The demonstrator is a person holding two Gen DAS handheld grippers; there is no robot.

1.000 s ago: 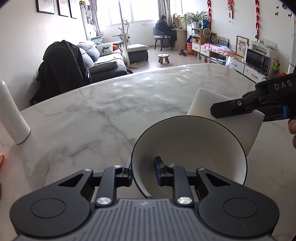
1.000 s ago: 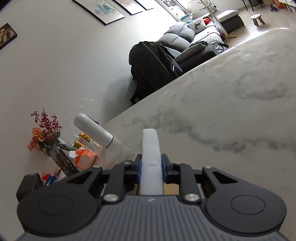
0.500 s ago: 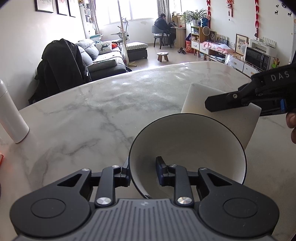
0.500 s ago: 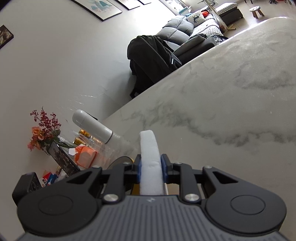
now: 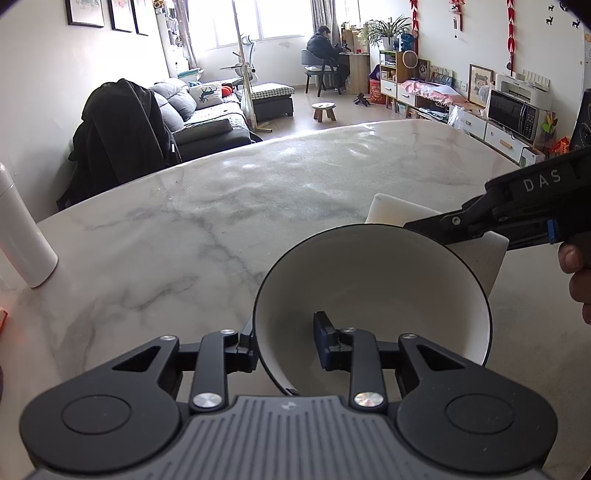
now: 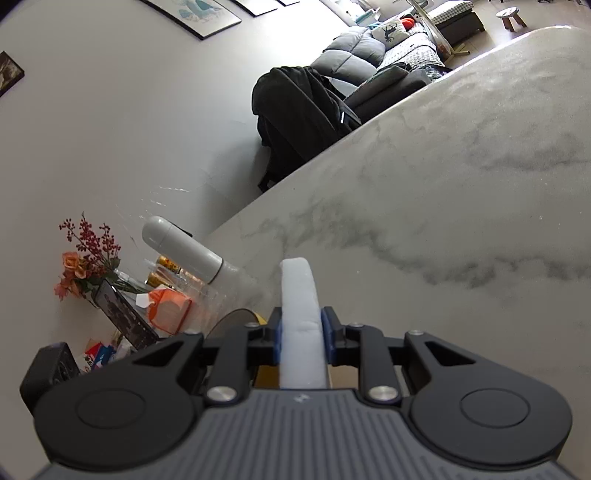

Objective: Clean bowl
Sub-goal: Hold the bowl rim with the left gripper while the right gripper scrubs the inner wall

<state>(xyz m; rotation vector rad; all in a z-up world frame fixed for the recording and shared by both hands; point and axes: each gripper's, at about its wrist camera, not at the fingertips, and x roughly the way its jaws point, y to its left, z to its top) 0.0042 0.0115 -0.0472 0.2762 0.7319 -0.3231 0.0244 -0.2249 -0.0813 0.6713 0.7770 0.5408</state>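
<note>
On the marble table (image 5: 207, 229), the bowl's (image 5: 373, 295) rim sits between the opening left gripper's (image 5: 284, 347) jaws; inside shows only a finger. The right gripper (image 6: 301, 336) clamps a white sponge (image 6: 299, 314) beyond its far rim.

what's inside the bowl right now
One finger of the left tongs, whose jaws are opening astride the rim. Otherwise the bowl shows bare white interior; its near wall is hidden by the tongs' body.

A lived-in home's open living-dining room; beyond the grey-veined white marble table (image 5: 229, 206) stand a grey cushioned sofa (image 5: 207, 118), a small wooden stool (image 5: 323, 109), a black microwave (image 5: 514, 113); framed pictures (image 5: 99, 13) hang above the sofa.
</note>
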